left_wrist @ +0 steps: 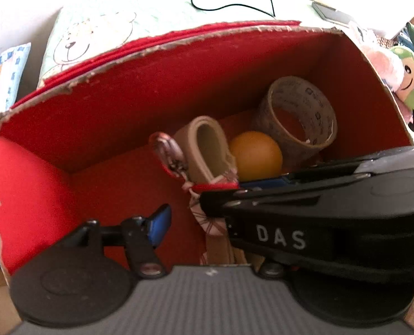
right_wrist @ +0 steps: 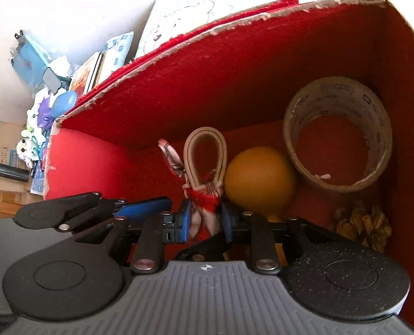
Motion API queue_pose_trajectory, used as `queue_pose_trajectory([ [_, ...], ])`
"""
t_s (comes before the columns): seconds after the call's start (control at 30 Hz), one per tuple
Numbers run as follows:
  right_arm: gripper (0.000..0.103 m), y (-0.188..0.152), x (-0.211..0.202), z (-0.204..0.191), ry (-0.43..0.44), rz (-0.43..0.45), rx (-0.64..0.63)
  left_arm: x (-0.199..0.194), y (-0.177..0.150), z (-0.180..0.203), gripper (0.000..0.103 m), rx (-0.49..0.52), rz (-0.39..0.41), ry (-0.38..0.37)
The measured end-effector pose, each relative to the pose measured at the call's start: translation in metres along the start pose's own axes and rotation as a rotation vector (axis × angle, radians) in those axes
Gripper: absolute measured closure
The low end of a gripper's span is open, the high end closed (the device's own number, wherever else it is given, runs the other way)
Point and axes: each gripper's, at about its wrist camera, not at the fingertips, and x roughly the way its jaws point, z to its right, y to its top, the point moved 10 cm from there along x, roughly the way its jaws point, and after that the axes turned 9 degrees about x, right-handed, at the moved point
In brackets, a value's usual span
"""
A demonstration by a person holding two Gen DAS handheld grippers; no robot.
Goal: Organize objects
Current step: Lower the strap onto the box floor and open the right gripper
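Box [right_wrist: 234, 89]: ball [right_wrist: 258, 178], tape [right_wrist: 338, 134] already stowed; right tongs [right_wrist: 205, 220] gripping strap [right_wrist: 204, 153], lowering it in (left tongs [left_wrist: 190, 217] gaping, empty).

Bright daylight washed out a pale wall [right_wrist: 53, 5]. A bear-print sheet [left_wrist: 100, 33] lay behind, crossed by a black cable [left_wrist: 229, 5]. Books and clutter [right_wrist: 67, 78] stood piled at the left.
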Motion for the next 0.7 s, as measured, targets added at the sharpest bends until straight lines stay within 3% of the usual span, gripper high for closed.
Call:
queue_pose_trajectory([
  [0.33,0.08,-0.001,-0.006,0.009,0.005,0.022,0.009,-0.003,0.0,0.0,0.034,0.011,0.002,0.011],
  [0.7,0.075,0.001,-0.02,0.017,0.065,0.086,0.021,-0.009,0.005,-0.003,0.029,0.013,0.042,0.061],
])
